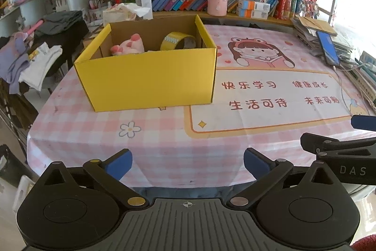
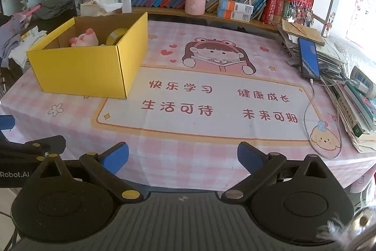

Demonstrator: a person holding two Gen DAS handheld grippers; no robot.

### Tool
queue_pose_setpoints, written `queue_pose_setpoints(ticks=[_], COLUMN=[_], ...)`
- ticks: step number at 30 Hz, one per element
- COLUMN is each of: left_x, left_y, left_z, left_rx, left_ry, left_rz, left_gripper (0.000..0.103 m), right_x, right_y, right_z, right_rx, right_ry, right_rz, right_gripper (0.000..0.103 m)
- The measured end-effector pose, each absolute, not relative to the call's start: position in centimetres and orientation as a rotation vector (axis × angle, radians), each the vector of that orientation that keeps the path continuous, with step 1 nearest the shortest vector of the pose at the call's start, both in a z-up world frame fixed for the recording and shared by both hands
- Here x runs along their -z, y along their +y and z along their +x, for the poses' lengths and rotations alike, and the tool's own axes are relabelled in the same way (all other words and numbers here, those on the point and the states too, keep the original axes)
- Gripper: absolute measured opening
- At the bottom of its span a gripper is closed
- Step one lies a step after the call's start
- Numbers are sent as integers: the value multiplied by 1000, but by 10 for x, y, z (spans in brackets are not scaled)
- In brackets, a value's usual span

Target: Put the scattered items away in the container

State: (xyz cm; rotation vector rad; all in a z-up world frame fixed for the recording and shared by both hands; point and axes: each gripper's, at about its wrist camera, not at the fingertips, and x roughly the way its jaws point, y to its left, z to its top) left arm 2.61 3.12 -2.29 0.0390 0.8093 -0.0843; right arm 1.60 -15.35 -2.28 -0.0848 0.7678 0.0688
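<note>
One yellow cardboard box (image 1: 150,77) holds one pink plush toy (image 1: 128,45) and one yellow tape roll (image 1: 175,41). Left gripper (image 1: 188,164) and right gripper (image 2: 183,157) both gape wide, empty.

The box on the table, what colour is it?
The box is bright yellow outside, plain brown cardboard inside. It shows best in the left wrist view.

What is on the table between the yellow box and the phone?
Only the tablecloth with its cartoon girl lies between the yellow box and the phone, seen in the right wrist view.
</note>
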Motion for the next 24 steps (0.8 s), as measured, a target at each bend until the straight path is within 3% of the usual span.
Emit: queue_pose_setpoints(ticks=[24], left_x=[26], left_y=[34], left_z=[28], left_rx=[63], left_ry=[829], left_rz=[24], left_gripper=[102], right_x=[26], right_y=[-152], right_z=[21], right_rx=[-84], right_ry=[784], right_rz=[-82], right_gripper=[101])
